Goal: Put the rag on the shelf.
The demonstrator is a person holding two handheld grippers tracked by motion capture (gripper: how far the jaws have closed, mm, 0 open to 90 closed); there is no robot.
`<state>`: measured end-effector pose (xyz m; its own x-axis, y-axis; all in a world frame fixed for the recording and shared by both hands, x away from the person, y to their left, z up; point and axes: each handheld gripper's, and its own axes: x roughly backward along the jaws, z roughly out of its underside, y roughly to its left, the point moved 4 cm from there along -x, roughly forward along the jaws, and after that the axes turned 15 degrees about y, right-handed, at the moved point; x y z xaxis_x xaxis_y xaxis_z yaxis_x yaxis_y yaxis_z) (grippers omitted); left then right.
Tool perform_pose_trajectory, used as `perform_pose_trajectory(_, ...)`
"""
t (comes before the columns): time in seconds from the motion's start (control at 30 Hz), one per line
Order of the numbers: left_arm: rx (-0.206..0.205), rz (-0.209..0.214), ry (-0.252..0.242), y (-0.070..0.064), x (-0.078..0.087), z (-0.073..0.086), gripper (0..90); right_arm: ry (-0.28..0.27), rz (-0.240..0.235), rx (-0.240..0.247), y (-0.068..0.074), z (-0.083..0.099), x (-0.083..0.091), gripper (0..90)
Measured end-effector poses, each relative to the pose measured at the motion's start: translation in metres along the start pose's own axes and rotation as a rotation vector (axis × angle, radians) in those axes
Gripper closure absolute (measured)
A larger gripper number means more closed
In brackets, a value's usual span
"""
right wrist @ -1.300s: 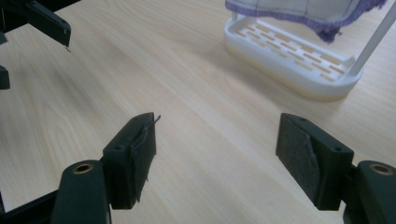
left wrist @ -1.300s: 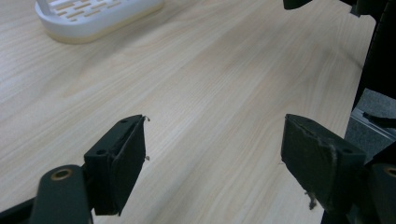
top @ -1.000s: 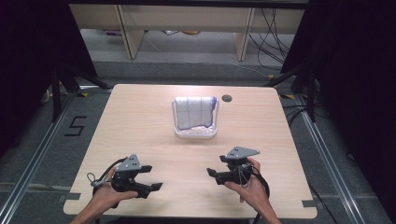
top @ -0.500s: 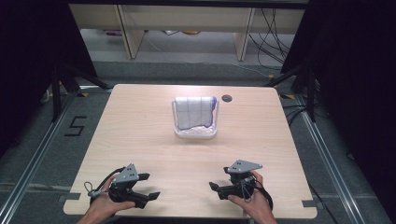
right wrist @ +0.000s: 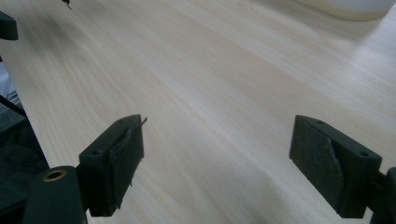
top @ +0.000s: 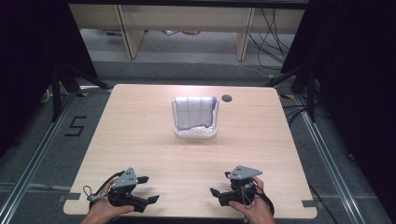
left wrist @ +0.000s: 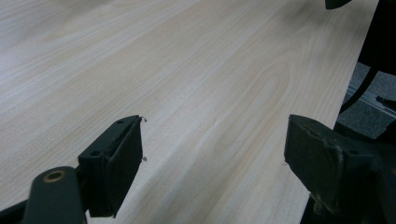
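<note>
The cloth (top: 194, 113), white with a blue grid, sits in its white tray (top: 196, 132) well ahead of both your grippers, toward the far middle of the table (top: 140, 135). Over the last second you have drawn both hands back toward your edge of the table, so the gap to the tray has grown; I judge you are at rest or resetting rather than reaching in. Your left gripper (top: 148, 189) and right gripper (top: 219, 185) hang low near the near edge, one on each side, pointing inward at each other. In both gripper views the jaws stand wide apart with bare wood between them: released, gripping nothing, touching neither cloth nor tray.
</note>
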<state>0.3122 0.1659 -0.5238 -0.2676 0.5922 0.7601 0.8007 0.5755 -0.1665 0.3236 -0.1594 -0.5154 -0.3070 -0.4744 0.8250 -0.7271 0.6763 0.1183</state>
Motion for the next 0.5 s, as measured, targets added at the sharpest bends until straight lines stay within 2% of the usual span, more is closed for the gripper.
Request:
perform_pose_trajectory(0.07,-0.013,-0.01,0.007,0.002,-0.0001,0.0008,18.9,0.0,0.006,0.001,-0.0008,0.0001,0.0,18.8)
perform_pose_trajectory(0.33,0.0,-0.004,0.003,0.0019,-0.0006,0.0009,18.9,0.001,0.009,-0.002,-0.0012,0.0001,0.0004,18.8)
perform_pose_trajectory(0.5,0.014,-0.023,0.01,0.0064,-0.0012,0.0023,18.6,-0.004,0.009,0.005,-0.0041,-0.0003,0.0008,18.7)
